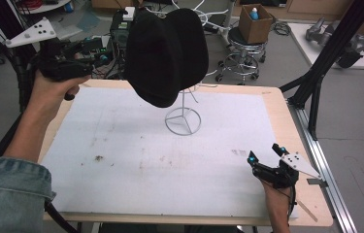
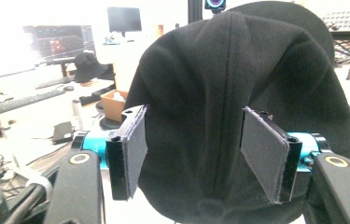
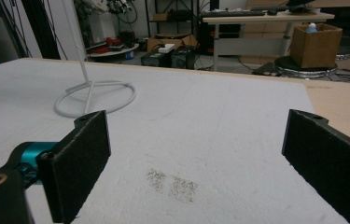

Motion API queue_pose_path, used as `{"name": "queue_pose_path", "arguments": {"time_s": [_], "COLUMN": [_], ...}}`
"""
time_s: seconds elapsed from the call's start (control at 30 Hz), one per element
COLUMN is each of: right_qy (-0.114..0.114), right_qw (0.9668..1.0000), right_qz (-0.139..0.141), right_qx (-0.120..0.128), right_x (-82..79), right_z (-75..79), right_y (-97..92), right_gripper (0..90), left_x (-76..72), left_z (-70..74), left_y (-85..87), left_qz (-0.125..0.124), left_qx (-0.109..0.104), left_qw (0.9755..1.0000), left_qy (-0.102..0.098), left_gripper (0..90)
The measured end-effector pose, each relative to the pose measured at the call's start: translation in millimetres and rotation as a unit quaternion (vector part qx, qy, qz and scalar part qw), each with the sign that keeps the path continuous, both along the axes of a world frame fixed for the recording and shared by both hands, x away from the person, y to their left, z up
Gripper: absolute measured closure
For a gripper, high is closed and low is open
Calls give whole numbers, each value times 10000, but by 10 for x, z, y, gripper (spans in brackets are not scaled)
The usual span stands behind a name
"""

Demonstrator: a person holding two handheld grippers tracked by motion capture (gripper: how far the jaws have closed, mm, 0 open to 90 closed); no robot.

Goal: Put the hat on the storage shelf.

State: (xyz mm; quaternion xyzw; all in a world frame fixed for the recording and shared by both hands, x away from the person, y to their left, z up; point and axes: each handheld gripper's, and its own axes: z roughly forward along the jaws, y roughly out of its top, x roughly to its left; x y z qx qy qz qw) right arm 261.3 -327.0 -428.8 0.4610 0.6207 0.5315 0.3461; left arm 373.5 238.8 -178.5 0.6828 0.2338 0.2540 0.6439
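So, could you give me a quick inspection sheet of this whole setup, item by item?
Surface: white mat on a wooden table, with a few dark smudges.
Job's things: black hat sits on top of a white wire stand.
Clutter: nothing seen on the mat.
Grippers: left tongs open, raised beside the hat with their pads apart from the fabric; right tongs open, low over the mat near the table's right edge, nothing between them.
Cables: a dark cable trails below the left sleeve.
Surroundings: stool carrying a cardboard box, black frame, desks and monitors behind.
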Motion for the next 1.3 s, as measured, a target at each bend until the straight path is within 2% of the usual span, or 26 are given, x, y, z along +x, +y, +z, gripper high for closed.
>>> {"name": "queue_pose_path", "arguments": {"time_s": [0.27,0.53,0.93,1.07,1.3], "right_qy": [-1,-4,-26,-34,-14], "right_qw": [10000,10000,10000,10000,10000], "right_qz": [-10,6,22,27,18], "right_qx": [-7,12,2,23,30], "right_x": [2,9,11,-1,-9], "right_z": [1,0,2,7,7], "right_y": [16,30,40,47,56], "right_gripper": [69,70,70,70,70], "left_x": [-103,-208,-320,-356,-422], "left_z": [-131,-300,-651,-771,-926], "left_y": [124,159,198,219,249], "left_qz": [297,448,735,811,1000], "left_qx": [80,164,339,326,384], "left_qw": [9995,9988,9967,9961,9942], "left_qy": [47,49,83,114,48], "left_gripper": [342,296,267,255,242]}}
